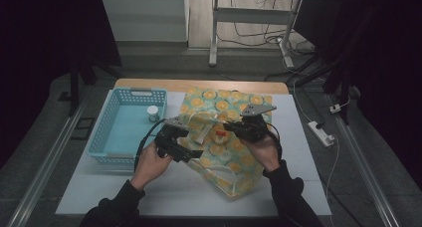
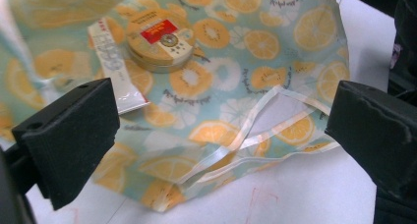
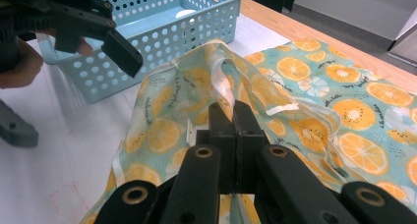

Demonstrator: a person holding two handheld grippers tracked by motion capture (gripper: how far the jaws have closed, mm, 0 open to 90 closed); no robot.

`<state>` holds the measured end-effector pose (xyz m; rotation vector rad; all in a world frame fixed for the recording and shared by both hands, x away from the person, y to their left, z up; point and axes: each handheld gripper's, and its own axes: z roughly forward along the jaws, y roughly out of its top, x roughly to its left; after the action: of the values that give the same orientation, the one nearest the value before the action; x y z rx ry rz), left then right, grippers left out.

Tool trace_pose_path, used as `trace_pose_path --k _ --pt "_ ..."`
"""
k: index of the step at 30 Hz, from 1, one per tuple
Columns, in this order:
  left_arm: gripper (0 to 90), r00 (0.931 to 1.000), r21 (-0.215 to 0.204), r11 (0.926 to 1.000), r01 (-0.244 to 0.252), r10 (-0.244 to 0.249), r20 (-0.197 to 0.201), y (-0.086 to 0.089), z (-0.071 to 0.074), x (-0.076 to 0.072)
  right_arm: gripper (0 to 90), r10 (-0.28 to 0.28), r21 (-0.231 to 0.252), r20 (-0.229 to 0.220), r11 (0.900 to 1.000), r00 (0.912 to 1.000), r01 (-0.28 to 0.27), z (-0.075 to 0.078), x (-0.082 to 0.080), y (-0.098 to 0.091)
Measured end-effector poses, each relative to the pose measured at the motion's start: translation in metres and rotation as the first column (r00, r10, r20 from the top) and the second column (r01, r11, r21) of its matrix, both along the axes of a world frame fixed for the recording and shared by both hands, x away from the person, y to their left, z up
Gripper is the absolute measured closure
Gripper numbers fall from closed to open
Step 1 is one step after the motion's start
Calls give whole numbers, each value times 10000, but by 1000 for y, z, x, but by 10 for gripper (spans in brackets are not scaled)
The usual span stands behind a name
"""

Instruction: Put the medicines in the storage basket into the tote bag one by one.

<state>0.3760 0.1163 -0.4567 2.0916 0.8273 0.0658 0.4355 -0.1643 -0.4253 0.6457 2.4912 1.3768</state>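
White tabletop point(image 1: 164, 187) carried the job, dark room around it, blue basket point(image 1: 107, 132) at 9 o'clock of the bag with a small white cup point(image 1: 153, 113) inside. Fruit-print bag point(image 1: 234, 105) lay across table centre. Right gripper point(image 3: 231, 113) was clamped fully shut on the bag's upper rim, lifting one wall so the mouth gaped. Left gripper point(image 1: 191, 155) sat at the mouth's 8 o'clock side, jaws spread as wide as they go, nothing between the pads. Inside the bag: round tin point(image 2: 160, 44) with a red label, and a flat white tube-like pack point(image 2: 115, 69) beside it at 8 o'clock, probably touching, blur made it hard to call.

Step looked like loading or emptying the bag through the held mouth. To do it well: keep the right clamp steady and high so the rim doesn't sag, bring the left in low along the table, avoid the white handle loop point(image 2: 255, 130) at the opening, square the pads across the tin's edge before closing.
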Motion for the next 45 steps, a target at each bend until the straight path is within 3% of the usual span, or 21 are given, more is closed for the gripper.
trace_pose_path --k 8,16,23,29,34,39,45 --pt "0 9980 173 9980 -603 600 171 23 1 -1 900 2 12 -17 10000 10000 -2 0 0 0" --pt "2 9899 170 9899 -1406 1402 204 47 2 5 899 37 -25 -16 10000 10000 -37 -1 0 1" --pt "0 9830 685 9807 -1829 1814 276 59 -1 13 900 21 -20 -42 10000 10000 -21 -2 1 1" --pt "2 9784 454 9774 -2067 2063 123 69 0 19 900 35 -50 -72 10000 10000 -35 -2 1 2" --pt "13 9784 297 9780 -2064 2061 142 79 4 27 899 18 -65 -92 10000 10000 -18 -3 1 2" --pt "11 9715 448 9705 -2371 2365 181 90 5 35 900 65 -125 -101 9999 9999 -67 -4 1 3" --pt "7 9554 677 9532 -2948 2925 410 106 4 47 899 51 -120 -132 9999 9999 -53 -5 1 3"
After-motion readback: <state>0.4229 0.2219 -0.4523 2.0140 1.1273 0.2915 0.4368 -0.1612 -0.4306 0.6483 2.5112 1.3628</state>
